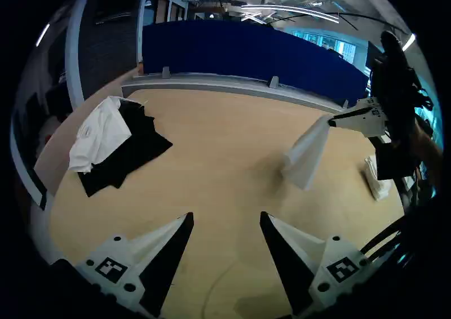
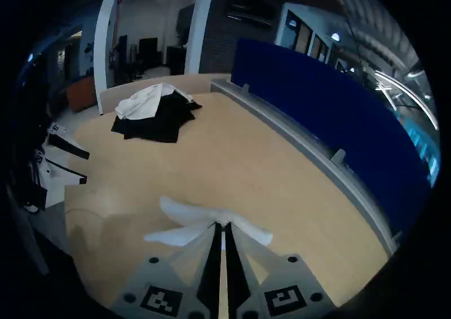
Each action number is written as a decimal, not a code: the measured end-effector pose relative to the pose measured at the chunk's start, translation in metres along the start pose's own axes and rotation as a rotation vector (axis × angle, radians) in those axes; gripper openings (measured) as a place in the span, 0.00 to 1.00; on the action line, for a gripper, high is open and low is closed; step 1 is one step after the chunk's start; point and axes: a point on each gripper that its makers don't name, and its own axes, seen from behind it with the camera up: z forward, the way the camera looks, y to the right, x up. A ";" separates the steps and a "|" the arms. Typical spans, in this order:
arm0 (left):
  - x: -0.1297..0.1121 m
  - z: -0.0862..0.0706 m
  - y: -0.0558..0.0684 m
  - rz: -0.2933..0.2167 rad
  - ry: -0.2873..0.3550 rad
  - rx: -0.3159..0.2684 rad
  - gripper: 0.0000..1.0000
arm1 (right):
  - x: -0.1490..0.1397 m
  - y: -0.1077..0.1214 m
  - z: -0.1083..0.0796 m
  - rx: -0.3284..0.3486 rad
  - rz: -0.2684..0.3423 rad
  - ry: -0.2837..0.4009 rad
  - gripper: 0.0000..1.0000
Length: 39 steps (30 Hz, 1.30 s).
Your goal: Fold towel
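Note:
A white towel (image 1: 307, 153) hangs from my right gripper (image 1: 332, 122) at the right of the left gripper view, its lower end touching the wooden table (image 1: 225, 150). In the right gripper view the towel (image 2: 197, 220) bunches at the tips of my right gripper (image 2: 221, 226), which is shut on it. My left gripper (image 1: 225, 220) stands open low over the table's near side with nothing between its fingers. It also appears at the left edge of the right gripper view as the left gripper (image 2: 76, 164), open.
A pile of white and black cloth (image 1: 113, 141) lies at the table's far left, also seen as the pile (image 2: 155, 113) in the right gripper view. A small folded white cloth (image 1: 376, 178) rests at the right edge. A blue partition (image 1: 253, 54) lines the far side.

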 end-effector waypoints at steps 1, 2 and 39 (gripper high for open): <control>0.001 0.000 0.001 0.001 0.002 -0.002 0.87 | 0.002 0.002 -0.002 -0.004 0.002 0.003 0.04; 0.002 0.000 0.002 0.002 0.004 -0.004 0.87 | 0.004 0.004 -0.003 -0.007 0.004 0.005 0.04; 0.029 0.022 0.036 0.081 0.014 -0.069 0.87 | -0.053 0.153 -0.124 -0.257 0.146 0.012 0.04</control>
